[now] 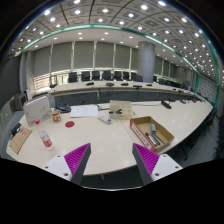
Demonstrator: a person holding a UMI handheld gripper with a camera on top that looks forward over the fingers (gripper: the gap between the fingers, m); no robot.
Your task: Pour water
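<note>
Pink ribbed pads are showing on the inner faces of the gripper (112, 160), whose two fingers are standing wide apart with nothing between them, hovering above a pale, smooth table (100, 140) with a curved near edge. Just ahead of the left finger and off to its side, a small clear plastic bottle (46, 139) with a red label is standing upright; whether it is holding water cannot be told. Nearby, a small red round piece (69, 123) is lying flat on the tabletop, and a white boxy object (37, 108) is sitting behind the bottle. Ahead of the right finger, an open cardboard box (150, 130) is resting at an angle, with small items inside too tiny to make out. A light brown paper bag (121, 108) is standing farther back near the middle. Between the fingers and these things, the bare tabletop is giving open room. Beyond the table, dark chairs (100, 76) are lining long desks under a ceiling dotted with round lights (104, 12).
</note>
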